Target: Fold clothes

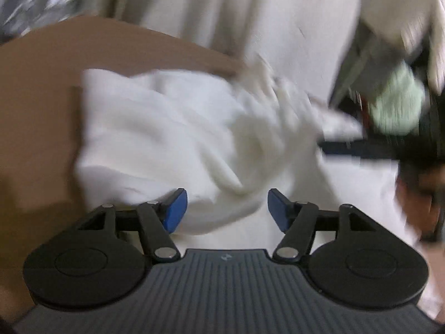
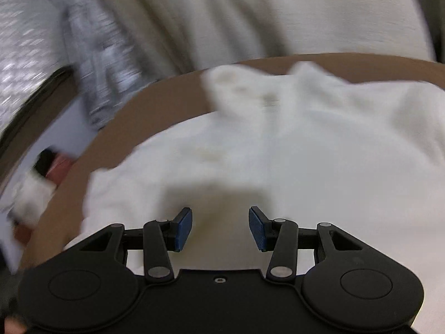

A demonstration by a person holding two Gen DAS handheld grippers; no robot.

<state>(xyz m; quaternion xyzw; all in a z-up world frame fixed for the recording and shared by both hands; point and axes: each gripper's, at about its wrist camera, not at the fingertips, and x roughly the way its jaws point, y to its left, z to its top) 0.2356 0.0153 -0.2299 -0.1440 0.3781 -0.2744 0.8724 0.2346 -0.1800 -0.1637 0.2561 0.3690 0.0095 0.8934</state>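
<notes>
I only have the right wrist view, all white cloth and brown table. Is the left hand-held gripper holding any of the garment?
Observer: No. In the left wrist view the left hand-held gripper is open, with its blue pads apart and nothing between them.
Operator: What's ahead of it?
Observer: A bunched, rumpled part of the white garment lying on the brown table.
Operator: Anything else there that I can't see?
Observer: Yes, a pale green item at the right edge of the left view, too blurred to identify.
Operator: And my side?
Observer: The right hand-held gripper is open too, above a flatter stretch of cloth.
</notes>
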